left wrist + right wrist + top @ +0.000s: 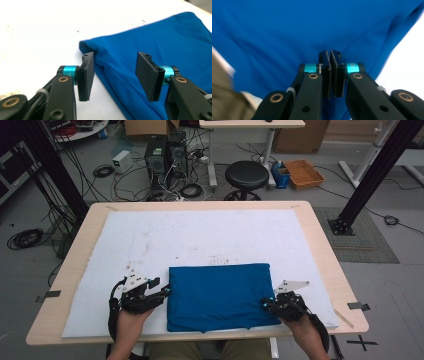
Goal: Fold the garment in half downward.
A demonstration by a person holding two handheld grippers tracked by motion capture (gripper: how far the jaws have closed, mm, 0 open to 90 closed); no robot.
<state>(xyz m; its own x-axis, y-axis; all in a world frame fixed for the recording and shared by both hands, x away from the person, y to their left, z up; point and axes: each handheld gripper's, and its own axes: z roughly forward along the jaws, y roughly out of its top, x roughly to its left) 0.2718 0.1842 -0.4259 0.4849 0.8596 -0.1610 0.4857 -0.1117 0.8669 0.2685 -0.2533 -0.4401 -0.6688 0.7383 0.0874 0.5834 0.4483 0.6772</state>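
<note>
- The folded blue cloth (219, 296) lies on the white mat (200, 240) near the table's front edge; it bears no legible writing.
- The left gripper (115, 72) gapes wide at the cloth's left edge.
- The right gripper (330, 56) is pinched closed against the fabric.

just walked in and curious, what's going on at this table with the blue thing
A person is working a folded blue cloth lying on a white mat with a gripper in each hand. The left gripper is open, its jaws straddling the cloth's left edge. The right gripper has its jaws shut at the cloth's right side; whether fabric is pinched between them is hard to tell.
</note>
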